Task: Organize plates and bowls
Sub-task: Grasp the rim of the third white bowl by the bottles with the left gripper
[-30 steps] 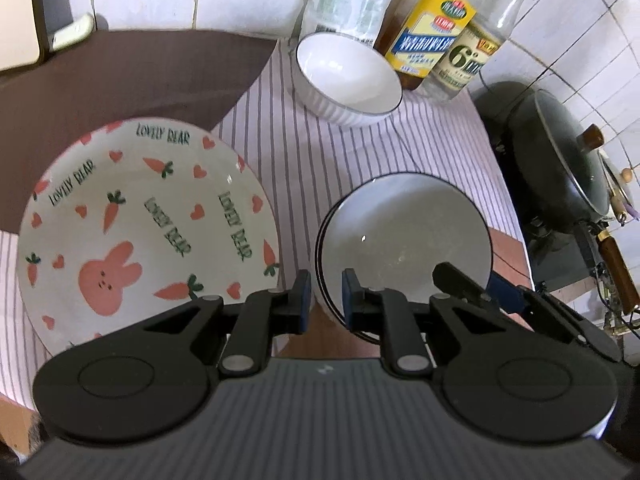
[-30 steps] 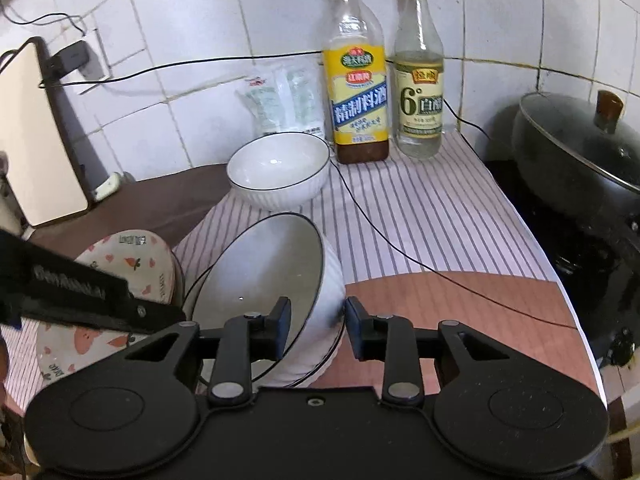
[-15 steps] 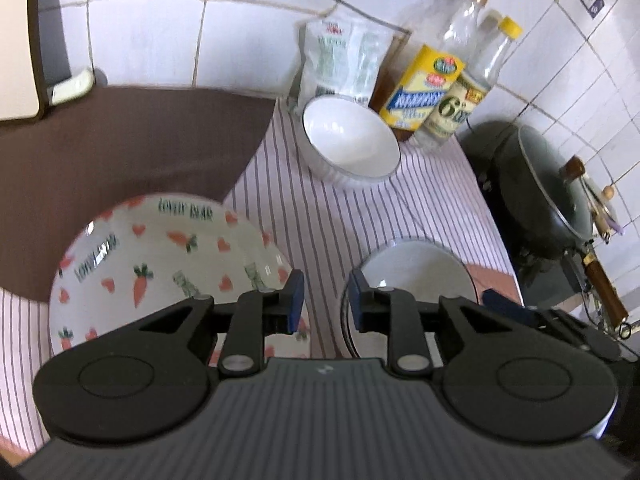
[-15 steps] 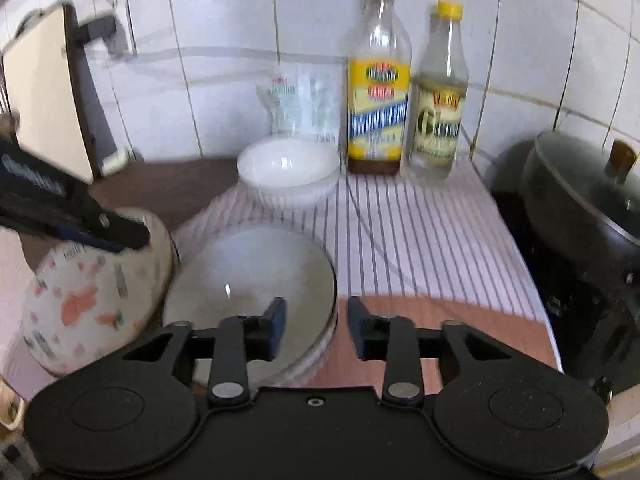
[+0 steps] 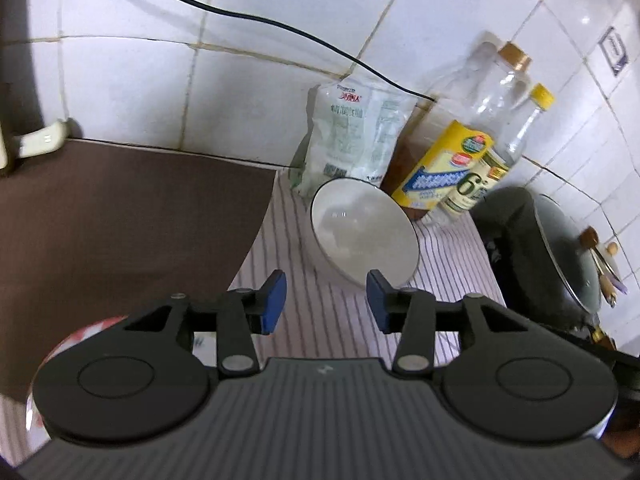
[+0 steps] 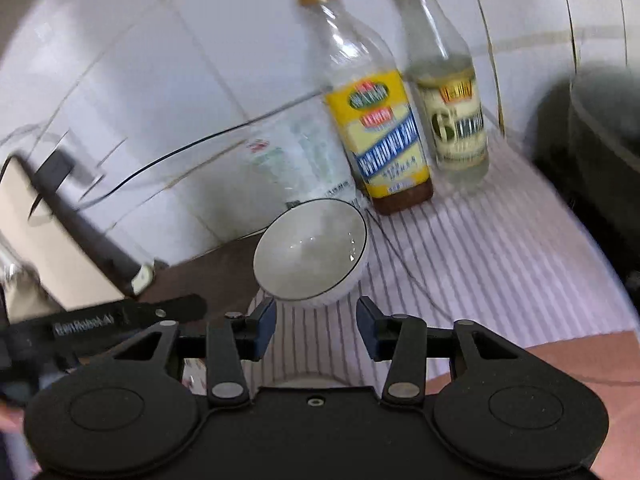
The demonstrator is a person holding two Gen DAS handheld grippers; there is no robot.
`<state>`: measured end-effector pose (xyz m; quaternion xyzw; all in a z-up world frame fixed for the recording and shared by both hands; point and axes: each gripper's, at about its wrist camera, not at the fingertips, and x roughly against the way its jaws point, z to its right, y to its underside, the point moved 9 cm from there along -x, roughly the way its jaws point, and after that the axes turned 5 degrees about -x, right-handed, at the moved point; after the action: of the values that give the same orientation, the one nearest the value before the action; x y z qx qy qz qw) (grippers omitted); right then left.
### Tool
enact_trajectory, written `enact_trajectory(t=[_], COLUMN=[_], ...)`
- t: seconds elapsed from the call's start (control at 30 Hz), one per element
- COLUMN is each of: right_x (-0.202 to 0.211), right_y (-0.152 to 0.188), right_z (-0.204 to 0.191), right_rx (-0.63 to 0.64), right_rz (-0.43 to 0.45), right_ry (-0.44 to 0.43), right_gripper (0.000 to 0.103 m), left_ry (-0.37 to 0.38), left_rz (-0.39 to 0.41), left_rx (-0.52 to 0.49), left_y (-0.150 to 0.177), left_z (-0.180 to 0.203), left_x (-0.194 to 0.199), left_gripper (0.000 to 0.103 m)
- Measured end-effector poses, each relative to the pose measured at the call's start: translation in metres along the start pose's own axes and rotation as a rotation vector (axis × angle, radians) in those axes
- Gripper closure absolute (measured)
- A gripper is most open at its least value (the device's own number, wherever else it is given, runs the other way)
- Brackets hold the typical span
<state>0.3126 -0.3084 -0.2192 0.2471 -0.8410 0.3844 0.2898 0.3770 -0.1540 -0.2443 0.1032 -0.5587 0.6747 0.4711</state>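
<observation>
A white bowl with a thin dark rim (image 5: 362,236) stands on the striped cloth (image 5: 332,320) near the back wall; it also shows in the right wrist view (image 6: 312,256). My left gripper (image 5: 326,300) is open and empty, a short way in front of the bowl. My right gripper (image 6: 316,324) is open and empty, just in front of the same bowl. A sliver of the carrot-print plate (image 5: 82,330) peeks from behind the left gripper body. A white rim of the other bowl (image 6: 306,382) shows below the right fingers.
Two glass bottles (image 5: 468,168) and a plastic packet (image 5: 352,136) stand against the tiled wall behind the bowl. A dark lidded pot (image 5: 560,248) sits at the right. A brown mat (image 5: 120,216) covers the left counter. The left gripper's arm (image 6: 120,316) crosses the right view.
Both grippers have opened and lifted forward toward the back bowl. The carrot plate and the larger bowl have dropped almost out of both views.
</observation>
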Motion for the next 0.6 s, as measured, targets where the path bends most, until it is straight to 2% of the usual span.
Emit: enact_trajectory(t=[0.2, 0.37, 0.47, 0.6], right_x=[-0.046, -0.071, -0.082, -0.087], right_y=[-0.009, -0.020, -0.025, -0.028], right_z=[0.010, 0.025, 0.033, 0.034], right_rx=[-0.191, -0.284, -0.356, -0.351], right_rz=[-0.076, -0.061, -0.061, -0.057], right_ry=[0.024, 0.121, 0.127, 0.154], right_gripper=[0.052, 0.052, 0.052, 0.052], left_ry=[-0.013, -0.022, -0.028, -0.020], left_rz=[-0.023, -0.072, -0.100, -0.133], left_rx=[0.020, 0.000, -0.004, 0.004], left_y=[-0.018, -0.016, -0.014, -0.013], left_z=[-0.001, -0.007, -0.013, -0.018], left_x=[-0.037, -0.063, -0.075, -0.086], left_gripper=[0.057, 0.057, 0.057, 0.058])
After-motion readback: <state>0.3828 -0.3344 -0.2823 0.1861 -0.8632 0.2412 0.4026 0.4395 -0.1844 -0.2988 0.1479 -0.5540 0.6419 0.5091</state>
